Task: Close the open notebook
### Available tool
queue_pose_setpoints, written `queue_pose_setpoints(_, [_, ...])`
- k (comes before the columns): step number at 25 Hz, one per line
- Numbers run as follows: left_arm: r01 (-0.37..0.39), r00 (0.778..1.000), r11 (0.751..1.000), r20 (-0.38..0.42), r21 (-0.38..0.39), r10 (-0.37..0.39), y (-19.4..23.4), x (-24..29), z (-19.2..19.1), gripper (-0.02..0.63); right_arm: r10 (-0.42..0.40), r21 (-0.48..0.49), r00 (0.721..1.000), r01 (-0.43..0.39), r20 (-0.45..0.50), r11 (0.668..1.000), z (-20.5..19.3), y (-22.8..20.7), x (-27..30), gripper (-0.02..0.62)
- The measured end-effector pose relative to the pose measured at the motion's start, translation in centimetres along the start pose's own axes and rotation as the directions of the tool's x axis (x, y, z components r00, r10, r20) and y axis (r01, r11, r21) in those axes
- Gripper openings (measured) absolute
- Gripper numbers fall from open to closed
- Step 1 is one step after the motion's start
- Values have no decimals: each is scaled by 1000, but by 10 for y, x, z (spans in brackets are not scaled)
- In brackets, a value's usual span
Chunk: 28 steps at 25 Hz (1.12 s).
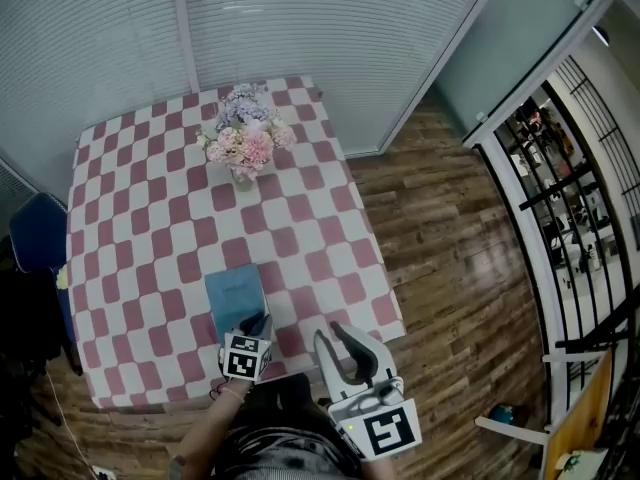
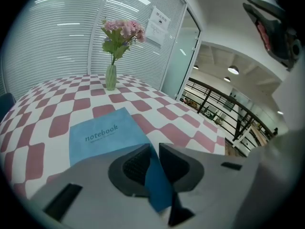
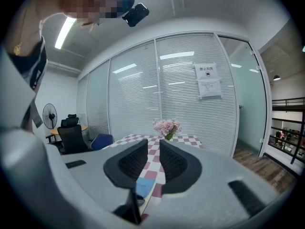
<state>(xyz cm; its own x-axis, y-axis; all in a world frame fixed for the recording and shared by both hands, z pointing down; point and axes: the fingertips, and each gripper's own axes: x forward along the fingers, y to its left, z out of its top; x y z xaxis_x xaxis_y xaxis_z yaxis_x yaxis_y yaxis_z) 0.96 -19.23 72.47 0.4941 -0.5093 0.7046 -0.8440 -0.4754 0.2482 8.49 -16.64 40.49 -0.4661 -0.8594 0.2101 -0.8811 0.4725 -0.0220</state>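
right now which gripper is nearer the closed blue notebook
Left. The left gripper sits at the near edge of the closed blue notebook, blue showing between its jaws; the right gripper hangs to its right by the red-checked table's edge, clear of it.

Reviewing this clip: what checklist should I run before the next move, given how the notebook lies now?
1. Notebook closed, cover facing up: ok.
2. Notebook lying flat, within the table edge: ok.
3. Left gripper free of the notebook: cannot tell. Its fingers are slightly apart and blue shows in the gap.
4. Right gripper empty, fingers slightly apart: ok.
5. Vase of flowers upright, far from both grippers: ok.
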Motion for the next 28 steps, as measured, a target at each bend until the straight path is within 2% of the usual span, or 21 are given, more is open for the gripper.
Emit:
queue_pose_setpoints(11, [0,999,1000,-47,3,0,-2,18,-9,67,-49,11,999,50,-14,999,-7,-12,-9,80])
queue_pose_setpoints(16, [-10,998,1000,-61,-27,8,-1,22,-11,75,-62,12,998,63,-8,998,-5,-16,-10,80])
queue_pose_setpoints(19, [-20,998,1000,-64,0,20,-3,25,-12,85,-76,12,997,76,-15,997,-6,-20,-13,80])
queue_pose_setpoints(22, [-8,999,999,-53,31,9,-7,28,-12,111,-79,19,997,80,-19,997,-7,-21,-15,80])
queue_pose_setpoints(28, [36,996,999,-87,-2,-37,-11,25,-14,118,-76,19,997,76,-22,997,-7,-21,-14,80])
